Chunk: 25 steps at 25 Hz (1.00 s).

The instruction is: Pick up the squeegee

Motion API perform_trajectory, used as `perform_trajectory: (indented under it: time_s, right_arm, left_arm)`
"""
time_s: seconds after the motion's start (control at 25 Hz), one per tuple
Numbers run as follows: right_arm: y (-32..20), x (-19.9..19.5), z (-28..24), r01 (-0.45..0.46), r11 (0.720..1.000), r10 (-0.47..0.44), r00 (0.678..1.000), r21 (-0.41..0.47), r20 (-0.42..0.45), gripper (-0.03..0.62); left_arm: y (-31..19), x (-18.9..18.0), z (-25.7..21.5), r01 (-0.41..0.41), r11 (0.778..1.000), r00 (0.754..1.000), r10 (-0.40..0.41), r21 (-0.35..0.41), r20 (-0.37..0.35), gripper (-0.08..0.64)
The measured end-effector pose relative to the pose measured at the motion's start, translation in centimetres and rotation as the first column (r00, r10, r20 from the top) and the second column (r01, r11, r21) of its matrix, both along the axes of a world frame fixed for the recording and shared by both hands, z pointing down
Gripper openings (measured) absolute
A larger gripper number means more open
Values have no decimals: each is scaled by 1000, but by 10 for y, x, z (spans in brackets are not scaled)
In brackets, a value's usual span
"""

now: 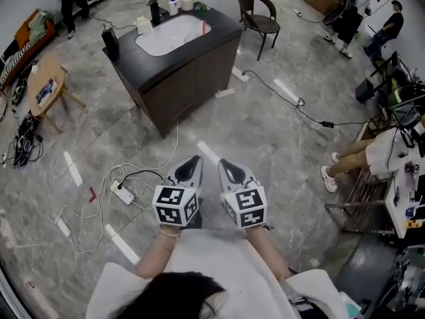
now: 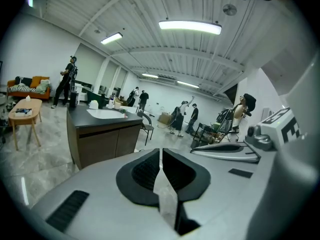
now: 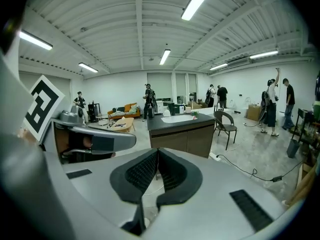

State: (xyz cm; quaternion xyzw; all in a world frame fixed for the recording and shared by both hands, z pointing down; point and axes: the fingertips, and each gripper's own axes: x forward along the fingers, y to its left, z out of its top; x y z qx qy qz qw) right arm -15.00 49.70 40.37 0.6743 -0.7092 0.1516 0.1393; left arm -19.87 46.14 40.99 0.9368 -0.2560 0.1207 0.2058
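Grey stone flooring (image 1: 279, 138) is filling most of the head view, and a dark sink cabinet (image 1: 199, 78) is standing ahead of the person. Both tools are pointing towards it side by side. The left gripper (image 1: 192, 161) and right gripper (image 1: 226, 165) are each showing jaws pressed together, gripping nothing. No squeegee is showing clearly in any view. It is probably lying among the small items (image 1: 144, 25) on the countertop, slightly nearer the left gripper, its long axis unreadable.

The left hand-held gripper (image 1: 193, 159) and right hand-held gripper (image 1: 223, 163) are grey, black-padded, with black-and-white marker cubes (image 1: 176, 205).
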Motion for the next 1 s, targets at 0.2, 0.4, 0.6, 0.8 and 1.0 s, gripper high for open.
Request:
perform_trajectory:
  time_s: [0.2,0.4,0.6,0.8,1.0]
  right_arm:
    - [-32,2,0,-12,1000,12,1000,6,10,28]
    - [-70,-2,2,-27,999,27,999,18,19,28]
    - [-107,-8,-7,-27,999,27,1000,28,9,28]
    - [-120,1,-9,-79,997,79,997,23,17,28]
    - [-136,-12,-7,-78,997,77,996,22,35,28]
  left_arm:
    - [-29,4,-1,-15,1000,1000,15,4,-8,40]
    - [-68,1,-5,-31,999,999,31,27,-14,40]
    - [-106,-1,-9,-30,999,999,31,22,-36,41]
    - [-120,1,-14,-49,998,997,51,31,-57,40]
    - [-136,-9,-13,-46,999,998,47,26,-49,40]
